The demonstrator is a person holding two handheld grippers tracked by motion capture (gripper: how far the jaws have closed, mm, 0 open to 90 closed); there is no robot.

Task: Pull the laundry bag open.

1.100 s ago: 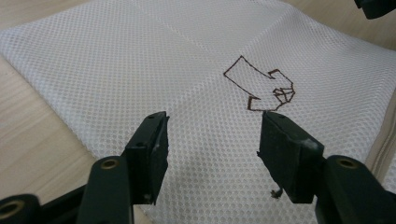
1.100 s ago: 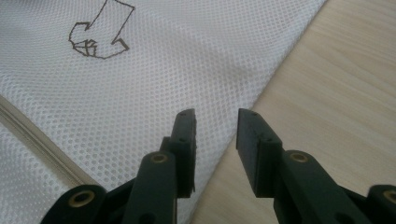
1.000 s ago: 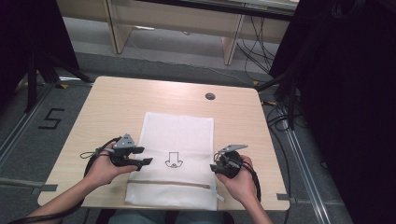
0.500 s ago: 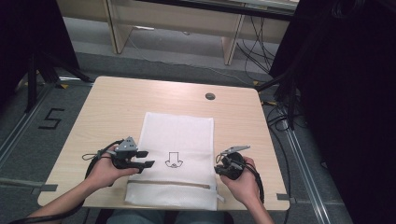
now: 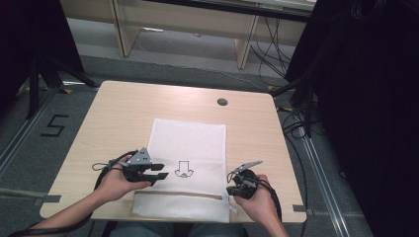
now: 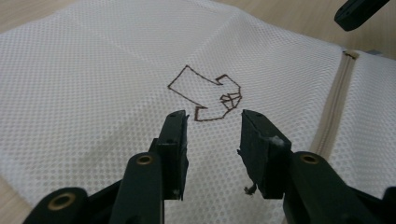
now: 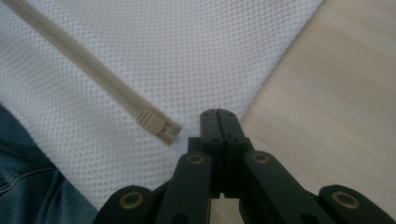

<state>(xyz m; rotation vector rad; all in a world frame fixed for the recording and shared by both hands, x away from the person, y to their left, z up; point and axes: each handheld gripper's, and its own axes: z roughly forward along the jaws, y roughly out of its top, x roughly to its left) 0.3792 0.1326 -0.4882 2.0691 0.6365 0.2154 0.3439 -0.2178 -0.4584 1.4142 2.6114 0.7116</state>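
Risk sits mostly with the right gripper [image 7: 217, 114]: its jaws have just been closing and now meet flat against each other, right at the edge of the white mesh zippered laundry bag [image 5: 190, 148], just beside the end of the beige zipper [image 7: 152, 122]. Whether any mesh is pinched between them cannot be told; the tips seem to meet at the very hem. If they have caught only a thread's worth, a pull would likely slip off, or drag the bag across the light wooden table [image 5: 123, 118] instead of holding it.

The left gripper [image 6: 212, 119] hovers with its jaws about half apart, having just been closing, and holds nothing; the mesh lies under and ahead of the tips, with the brown stitched arrow mark [image 6: 208, 95] just beyond them. Closing here on a flat layer could fail to gather fabric, or grab both layers at once and keep the bag from opening. The bag's near end overhangs the table edge toward the person, so a tug could slide it off.
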